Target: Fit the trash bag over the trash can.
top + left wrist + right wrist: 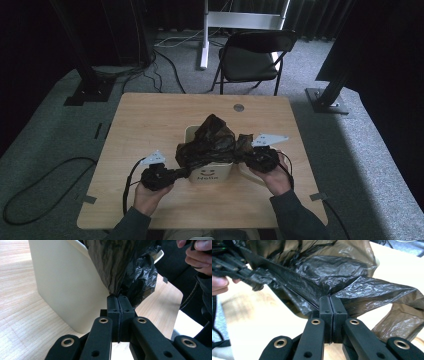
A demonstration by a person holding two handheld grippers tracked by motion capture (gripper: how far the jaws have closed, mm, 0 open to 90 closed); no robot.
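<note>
A cream bin (210, 172) stands in the middle of the wooden table, with a crumpled black plastic bag (210, 140) bulging out of its top. My left gripper (182, 172) sits at the bin's left front, shut on a pinched fold of the black bag (117, 270) beside the bin's wall (65, 287). My right gripper (245, 156) reaches in from the right, and its jaws stand pressed together on a stretched sheet of the bag (352, 287). The other gripper (234, 267) and a hand show at the far left of the right gripper view.
The wooden table (150, 125) has a round metal grommet (238, 107) near its far edge. A black folding chair (252, 55) stands beyond the table on grey carpet, beside a white desk frame (205, 35). Cables trail on the floor at the left (45, 175).
</note>
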